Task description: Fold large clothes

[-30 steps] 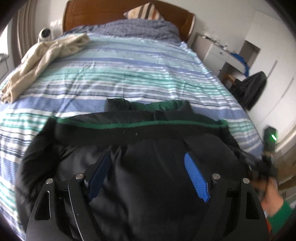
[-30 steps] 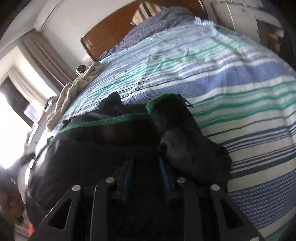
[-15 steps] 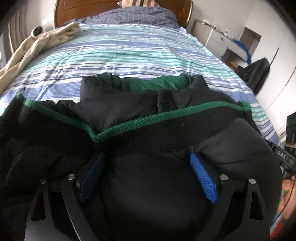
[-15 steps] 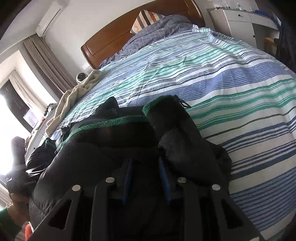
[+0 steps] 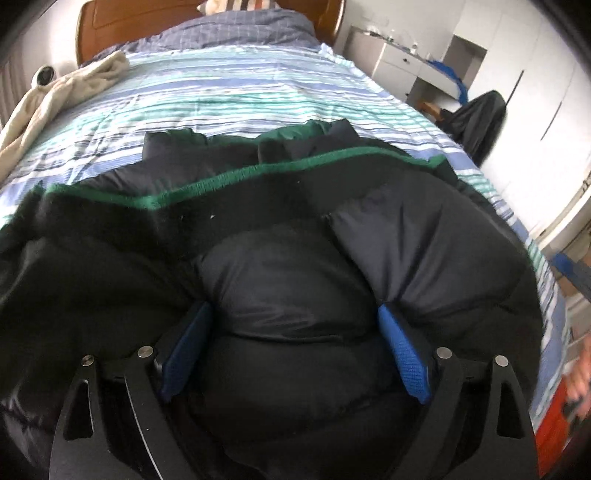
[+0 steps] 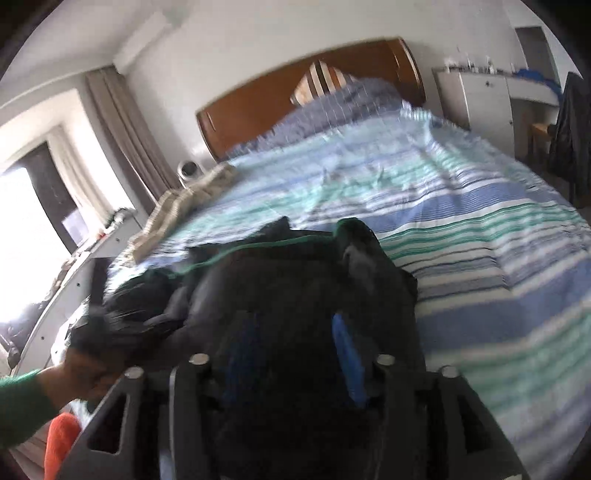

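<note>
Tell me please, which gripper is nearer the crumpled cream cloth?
Left. The left gripper sits on the black puffer jacket, toward the cream cloth; the right gripper is on its far side.

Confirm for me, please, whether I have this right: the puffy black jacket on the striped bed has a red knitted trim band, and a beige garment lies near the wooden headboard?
Not quite: the knitted trim band on the puffy black jacket is green, not red, as the left wrist view shows. The rest holds: the jacket lies on the striped bed, and a beige garment lies near the wooden headboard.
</note>
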Available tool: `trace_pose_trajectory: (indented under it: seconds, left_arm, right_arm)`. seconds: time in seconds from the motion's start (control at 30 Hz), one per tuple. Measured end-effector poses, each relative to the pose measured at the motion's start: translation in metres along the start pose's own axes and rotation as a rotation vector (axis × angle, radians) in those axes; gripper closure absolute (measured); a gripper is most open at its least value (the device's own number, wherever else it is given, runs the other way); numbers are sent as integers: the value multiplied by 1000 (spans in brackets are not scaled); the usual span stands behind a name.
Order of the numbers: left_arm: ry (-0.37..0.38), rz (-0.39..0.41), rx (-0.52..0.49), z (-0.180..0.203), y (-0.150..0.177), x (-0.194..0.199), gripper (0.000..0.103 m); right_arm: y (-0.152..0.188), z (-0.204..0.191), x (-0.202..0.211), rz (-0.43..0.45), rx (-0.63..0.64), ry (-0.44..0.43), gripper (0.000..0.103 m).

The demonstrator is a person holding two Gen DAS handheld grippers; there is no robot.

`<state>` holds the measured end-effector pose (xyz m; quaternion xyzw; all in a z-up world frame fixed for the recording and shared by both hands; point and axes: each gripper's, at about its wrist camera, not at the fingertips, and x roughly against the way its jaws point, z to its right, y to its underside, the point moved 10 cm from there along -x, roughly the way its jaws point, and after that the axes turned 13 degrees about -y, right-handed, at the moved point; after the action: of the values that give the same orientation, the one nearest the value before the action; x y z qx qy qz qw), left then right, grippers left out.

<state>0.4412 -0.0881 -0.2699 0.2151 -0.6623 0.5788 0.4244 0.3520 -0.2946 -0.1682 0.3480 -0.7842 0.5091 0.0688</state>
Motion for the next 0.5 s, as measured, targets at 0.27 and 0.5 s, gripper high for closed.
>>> trace_pose_trajectory:
  seconds: [0.27, 0.5]
  left_arm:
    - [-67, -29, -17, 2, 5, 11, 16]
    - [-62, -3, -77, 12, 33, 49, 16]
  right_arm:
    - [79, -7, 38, -6, -74, 71, 43]
    - [106, -2, 45, -54, -36, 124, 43]
